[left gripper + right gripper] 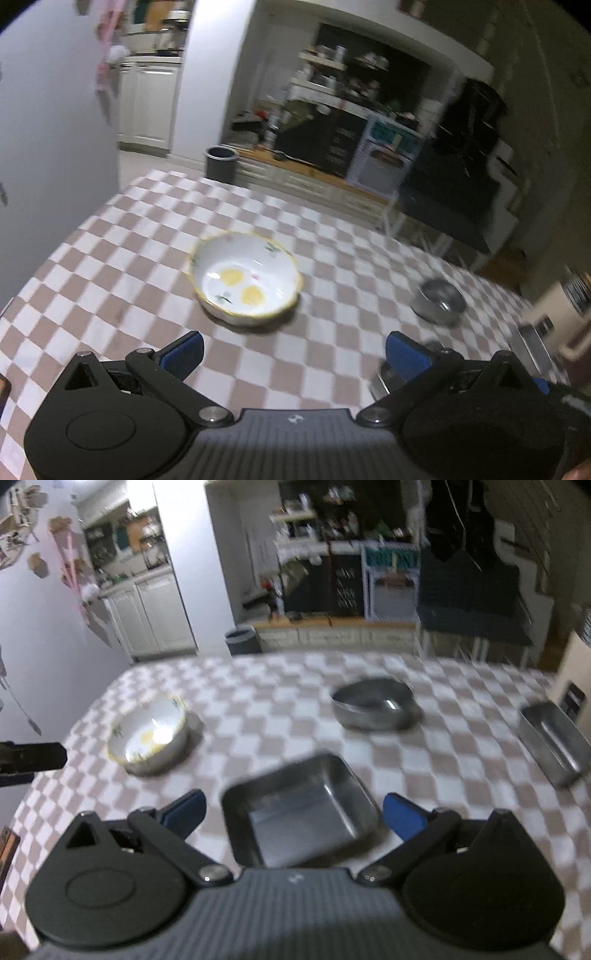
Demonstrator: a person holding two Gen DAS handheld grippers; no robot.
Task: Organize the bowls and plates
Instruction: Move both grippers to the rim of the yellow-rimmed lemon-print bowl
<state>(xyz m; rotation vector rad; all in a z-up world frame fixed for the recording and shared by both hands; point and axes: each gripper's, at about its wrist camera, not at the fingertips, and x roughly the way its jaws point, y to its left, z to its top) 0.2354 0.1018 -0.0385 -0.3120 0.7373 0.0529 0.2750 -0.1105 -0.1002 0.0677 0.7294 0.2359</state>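
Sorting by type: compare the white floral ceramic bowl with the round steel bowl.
The white floral ceramic bowl is painted and yellow-rimmed; the round steel bowl is plain grey metal. The ceramic one flares outward; the steel one has straighter walls. Both stand upright and empty on the checkered tablecloth.

Two wrist fisheyes, both raised over the checked pink-and-white tabletop (122, 236), angled down and forward toward the kitchen shelving.

Left wrist view: looks along the left gripper (294, 354), with the white ceramic bowl with yellow rim and yellow spots (245, 277) near and just ahead, slightly left of centre; round steel bowl (439, 300) off to the right. Right wrist view: looks along the right gripper (294, 813), very near a square steel tray (299, 808) between the fingers. Shared between views: the ceramic bowl, the round steel bowl, the checked cloth, a grey bin (221, 164) and the dark shelving beyond. Both frames motion-blurred.
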